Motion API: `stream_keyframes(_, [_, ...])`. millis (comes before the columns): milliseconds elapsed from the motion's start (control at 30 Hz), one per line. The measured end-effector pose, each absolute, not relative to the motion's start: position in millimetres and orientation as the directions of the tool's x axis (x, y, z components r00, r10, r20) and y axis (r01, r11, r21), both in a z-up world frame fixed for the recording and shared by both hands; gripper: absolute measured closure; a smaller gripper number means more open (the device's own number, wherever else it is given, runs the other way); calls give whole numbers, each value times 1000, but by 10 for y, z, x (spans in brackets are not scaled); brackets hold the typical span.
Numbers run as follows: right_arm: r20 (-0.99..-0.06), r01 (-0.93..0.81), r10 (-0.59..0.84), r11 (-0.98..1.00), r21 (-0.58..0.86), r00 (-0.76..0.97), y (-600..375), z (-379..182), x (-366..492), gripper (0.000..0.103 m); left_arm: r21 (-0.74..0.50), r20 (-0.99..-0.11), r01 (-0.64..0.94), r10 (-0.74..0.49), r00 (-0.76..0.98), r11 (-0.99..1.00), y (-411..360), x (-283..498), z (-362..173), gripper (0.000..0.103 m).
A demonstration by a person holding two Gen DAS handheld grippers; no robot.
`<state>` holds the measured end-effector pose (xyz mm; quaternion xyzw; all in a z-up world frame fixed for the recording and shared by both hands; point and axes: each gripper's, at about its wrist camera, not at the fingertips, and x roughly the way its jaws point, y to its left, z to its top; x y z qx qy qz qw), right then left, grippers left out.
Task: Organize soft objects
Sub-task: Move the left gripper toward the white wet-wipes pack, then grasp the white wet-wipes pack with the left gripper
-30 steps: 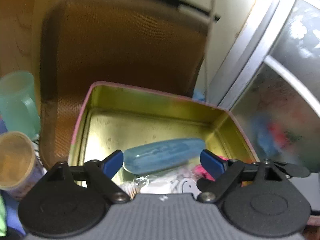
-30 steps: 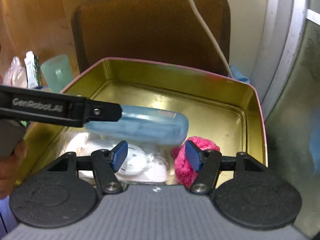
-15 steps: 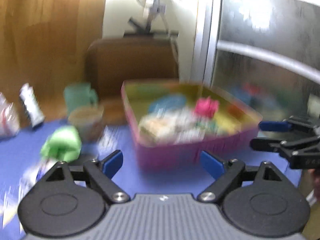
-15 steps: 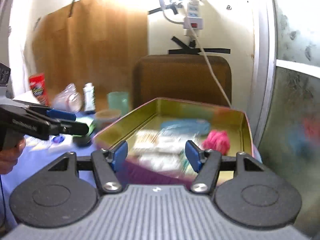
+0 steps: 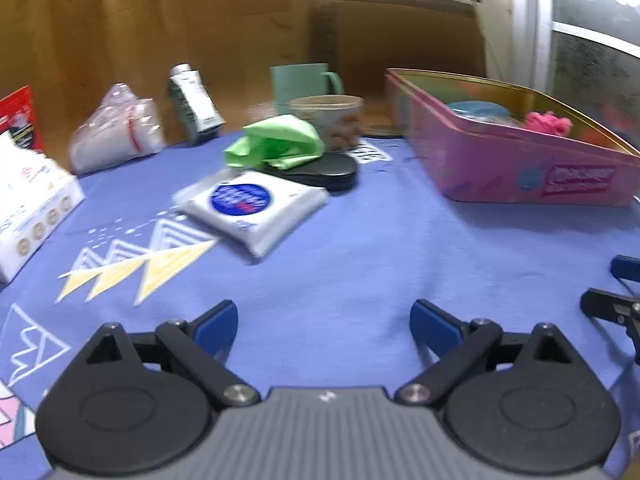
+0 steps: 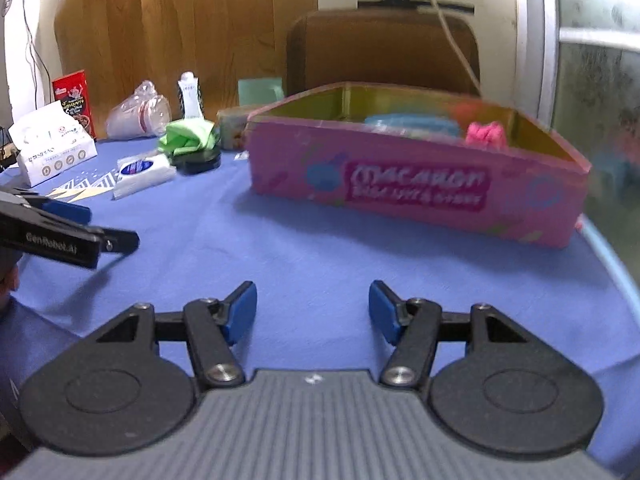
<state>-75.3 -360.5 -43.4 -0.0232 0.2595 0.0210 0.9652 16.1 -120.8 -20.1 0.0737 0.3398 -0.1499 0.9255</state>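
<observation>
Your left gripper (image 5: 324, 316) hangs over the blue tablecloth (image 5: 360, 248) with fingers apart and empty. Ahead to its left lie the tissue pack (image 5: 252, 204) and, beyond it, the green cloth (image 5: 276, 142), both outside the pink tin (image 5: 520, 168). Take the pack flat, across its short sides. Your right gripper (image 6: 312, 312) is likewise spread and empty, facing the tin, which holds a blue pouch (image 6: 412, 124) and pink yarn (image 6: 486, 134). A brown chair (image 6: 384, 52) and wood panelling (image 6: 180, 20) stand behind.

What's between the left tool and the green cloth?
In the left wrist view, bare blue tablecloth, then the white tissue pack, lie between the open left tool and the green cloth.
</observation>
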Motion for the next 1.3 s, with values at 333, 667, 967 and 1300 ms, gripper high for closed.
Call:
stream_keyframes(333, [-546,-207,143,977,-58,825,-3027,-407,-481,38,54,-645,127,-62,762,990,-392,450,-221,1])
stream_keyframes(667, [-558,-420,294,901,-109,776,-2279,-291,360,29,-28,-636,-25,2,772,999,161,555,-205,1])
stream_keyframes(967, [-594,-473,308,869,-142,743,-1924,-322,1036,19,-29,-636,-27,2,772,999,154,548,-198,1])
stream_keyframes(1300, [-610,-512,383,858,-45,694,-2147,-341,858,34,-21,-639,-25,6,769,999,149,557,-201,1])
